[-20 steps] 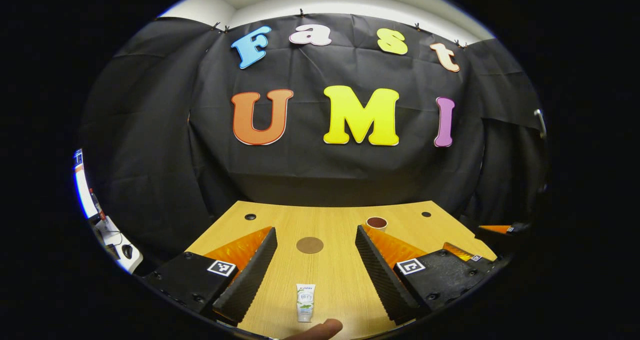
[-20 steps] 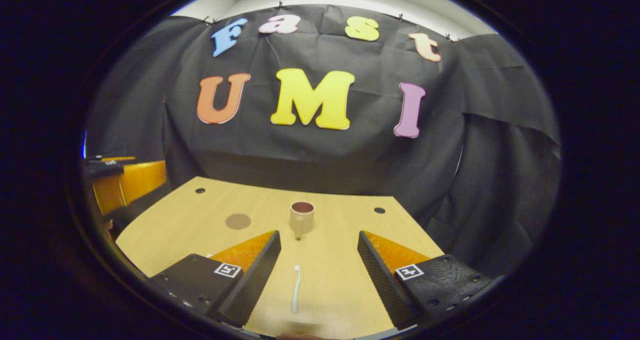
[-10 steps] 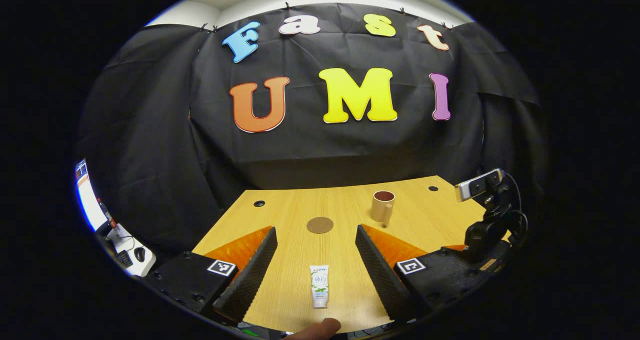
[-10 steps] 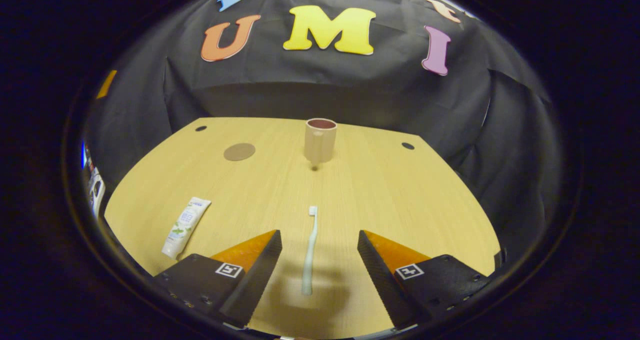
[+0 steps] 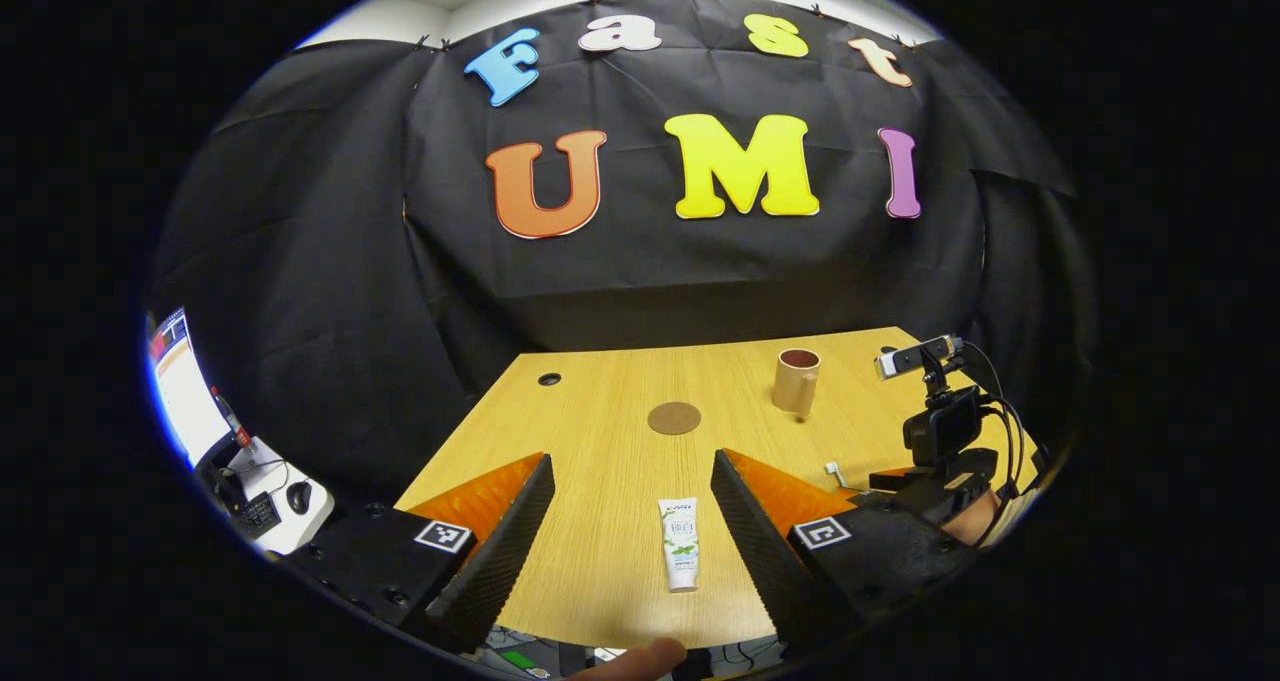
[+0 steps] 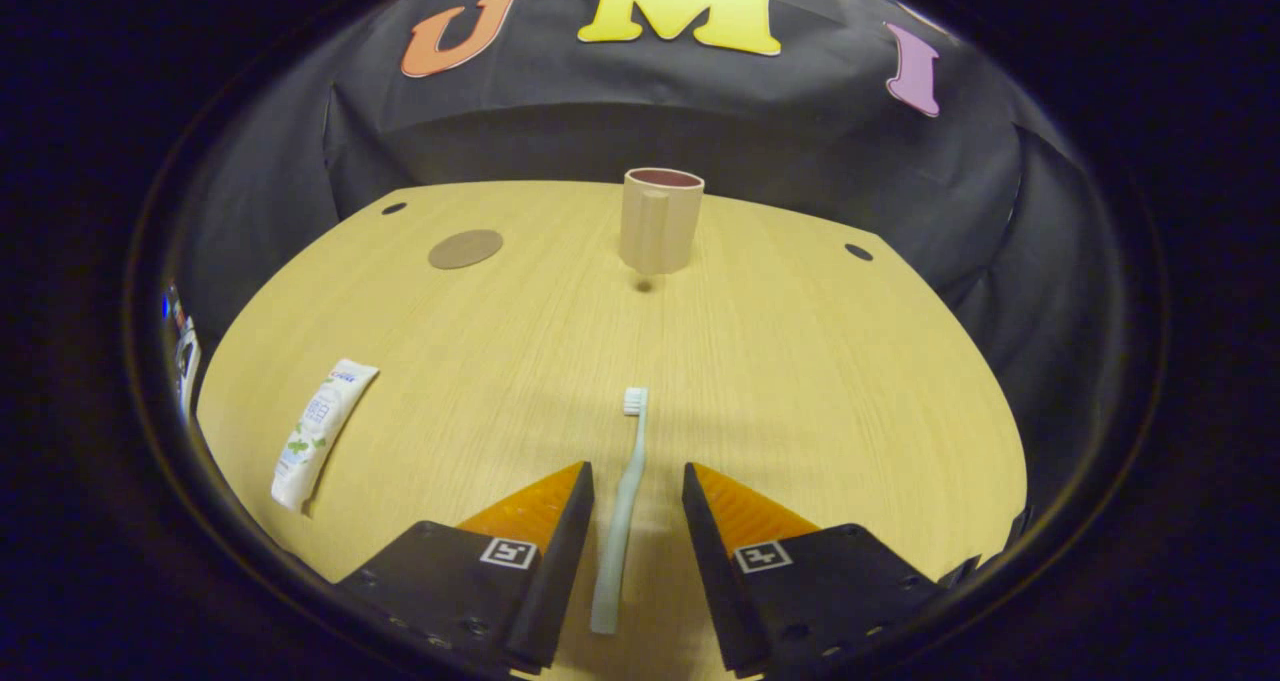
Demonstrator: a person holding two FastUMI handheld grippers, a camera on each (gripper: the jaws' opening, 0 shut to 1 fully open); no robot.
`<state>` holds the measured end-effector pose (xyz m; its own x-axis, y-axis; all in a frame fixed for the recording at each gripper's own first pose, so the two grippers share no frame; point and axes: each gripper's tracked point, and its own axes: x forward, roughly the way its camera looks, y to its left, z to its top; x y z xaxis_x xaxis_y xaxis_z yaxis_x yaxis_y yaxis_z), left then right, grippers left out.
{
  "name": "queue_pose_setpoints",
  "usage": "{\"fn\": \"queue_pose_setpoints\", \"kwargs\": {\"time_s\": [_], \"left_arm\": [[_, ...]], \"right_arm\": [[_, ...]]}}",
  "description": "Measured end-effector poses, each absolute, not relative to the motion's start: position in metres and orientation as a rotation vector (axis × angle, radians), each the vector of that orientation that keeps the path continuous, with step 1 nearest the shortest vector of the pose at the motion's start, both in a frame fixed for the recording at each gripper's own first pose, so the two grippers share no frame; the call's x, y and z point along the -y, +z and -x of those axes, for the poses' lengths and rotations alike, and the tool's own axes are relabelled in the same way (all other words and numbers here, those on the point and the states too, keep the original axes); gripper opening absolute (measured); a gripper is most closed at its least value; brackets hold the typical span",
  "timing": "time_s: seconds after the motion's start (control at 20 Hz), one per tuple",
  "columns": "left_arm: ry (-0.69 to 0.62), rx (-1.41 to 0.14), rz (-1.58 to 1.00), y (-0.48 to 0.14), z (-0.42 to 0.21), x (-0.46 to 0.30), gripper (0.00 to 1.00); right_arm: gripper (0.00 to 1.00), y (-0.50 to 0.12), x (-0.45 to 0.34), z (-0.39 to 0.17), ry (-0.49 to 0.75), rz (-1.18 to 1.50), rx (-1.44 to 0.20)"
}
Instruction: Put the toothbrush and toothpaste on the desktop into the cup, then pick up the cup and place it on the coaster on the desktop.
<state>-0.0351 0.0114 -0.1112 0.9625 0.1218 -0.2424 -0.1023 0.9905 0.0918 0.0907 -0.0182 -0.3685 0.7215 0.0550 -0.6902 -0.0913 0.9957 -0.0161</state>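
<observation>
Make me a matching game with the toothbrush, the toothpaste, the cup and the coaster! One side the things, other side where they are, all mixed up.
Things:
1. toothbrush
2. toothpaste
3. cup
4. coaster

Places:
A. lies flat and round, left of the cup
B. between the right gripper's fingers
C. stands upright at the far side of the desk
D. between the left gripper's wide-open fingers

Pairs: 1-B, 2-D, 3-C, 4-A

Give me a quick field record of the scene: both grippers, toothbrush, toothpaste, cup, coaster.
left gripper: open, toothpaste lies flat between its fingers, untouched
right gripper: fingers narrowed around the toothbrush, small gaps both sides, not yet gripping
cup: upright at far side of table, empty as far as visible
coaster: bare, left of the cup in the right gripper view
</observation>
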Motion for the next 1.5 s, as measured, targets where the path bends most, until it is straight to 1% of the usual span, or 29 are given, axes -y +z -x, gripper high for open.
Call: {"fn": "queue_pose_setpoints", "kwargs": {"time_s": [0.05, 0.1, 0.15, 0.2, 0.25, 0.3, 0.4, 0.45, 0.5, 0.55, 0.6, 0.65, 0.7, 0.85, 0.9, 0.95, 1.0, 1.05, 1.1, 1.2, 1.25, 1.4, 1.45, 1.5], "left_arm": [[0.120, -0.257, -0.074, -0.113, 0.034, -0.013, 1.00], [0.124, -0.258, -0.073, -0.113, 0.034, -0.015, 1.00], [0.131, -0.265, -0.070, -0.115, 0.033, -0.018, 1.00], [0.132, -0.271, -0.066, -0.117, 0.030, -0.019, 1.00], [0.134, -0.275, -0.064, -0.118, 0.030, -0.019, 1.00], [0.135, -0.278, -0.063, -0.119, 0.030, -0.020, 1.00], [0.139, -0.282, -0.066, -0.120, 0.029, -0.022, 1.00], [0.142, -0.285, -0.066, -0.120, 0.029, -0.023, 1.00], [0.147, -0.290, -0.063, -0.120, 0.028, -0.023, 1.00], [0.148, -0.293, -0.058, -0.121, 0.026, -0.023, 1.00], [0.151, -0.300, -0.048, -0.124, 0.024, -0.023, 1.00], [0.151, -0.305, -0.041, -0.125, 0.024, -0.023, 1.00], [0.153, -0.312, -0.038, -0.126, 0.022, -0.022, 1.00], [0.155, -0.320, -0.027, -0.139, 0.012, -0.026, 1.00], [0.121, -0.326, 0.010, -0.155, -0.001, -0.020, 1.00], [0.100, -0.368, 0.025, -0.178, -0.008, -0.015, 1.00], [0.085, -0.451, -0.001, -0.212, -0.016, -0.011, 1.00], [0.082, -0.483, -0.024, -0.226, -0.021, -0.007, 1.00], [0.069, -0.538, -0.034, -0.253, -0.025, 0.001, 1.00], [0.055, -0.616, -0.024, -0.280, -0.026, 0.010, 1.00], [0.037, -0.645, -0.045, -0.298, -0.032, 0.017, 1.00], [0.019, -0.703, -0.067, -0.317, -0.040, 0.027, 1.00], [0.037, -0.729, -0.055, -0.322, -0.035, 0.025, 1.00], [0.056, -0.745, -0.043, -0.325, -0.036, 0.024, 0.98]], "right_arm": [[0.56, -0.372, 0.016, -0.092, 0.081, 0.052, -0.770], [0.43, -0.372, 0.014, -0.093, 0.087, 0.047, -0.777], [0.38, -0.377, 0.014, -0.093, 0.075, 0.036, -0.792], [0.39, -0.377, 0.016, -0.093, 0.060, 0.033, -0.793], [0.26, -0.377, 0.017, -0.093, 0.056, 0.030, -0.795], [0.22, -0.379, 0.017, -0.093, 0.061, 0.027, -0.799], [0.23, -0.384, 0.018, -0.092, 0.065, 0.042, -0.812], [0.21, -0.382, 0.016, -0.093, 0.073, 0.040, -0.807], [0.14, -0.383, 0.014, -0.093, 0.080, 0.037, -0.809], [0.17, -0.384, 0.015, -0.091, 0.081, 0.040, -0.815], [0.16, -0.384, 0.013, -0.090, 0.088, 0.026, -0.817], [0.10, -0.379, 0.012, -0.088, 0.093, 0.013, -0.819], [0.08, -0.383, 0.013, -0.088, 0.092, 0.013, -0.817], [0.07, -0.383, 0.015, -0.087, 0.099, 0.001, -0.815], [0.08, -0.382, 0.019, -0.086, 0.089, 0.005, -0.809], [0.08, -0.380, 0.022, -0.083, 0.085, -0.001, -0.805], [0.08, -0.379, 0.024, -0.078, 0.088, -0.005, -0.805], [0.08, -0.375, 0.027, -0.077, 0.088, -0.005, -0.795], [0.08, -0.368, 0.029, -0.071, 0.090, -0.006, -0.786], [0.08, -0.352, 0.033, -0.064, 0.093, -0.011, -0.777], [0.08, -0.332, 0.035, -0.059, 0.107, 0.000, -0.755], [0.08, -0.305, 0.038, -0.053, 0.132, 0.042, -0.721], [0.07, -0.295, 0.041, -0.052, 0.134, 0.057, -0.702], [0.07, -0.288, 0.041, -0.051, 0.134, 0.059, -0.689]]}}
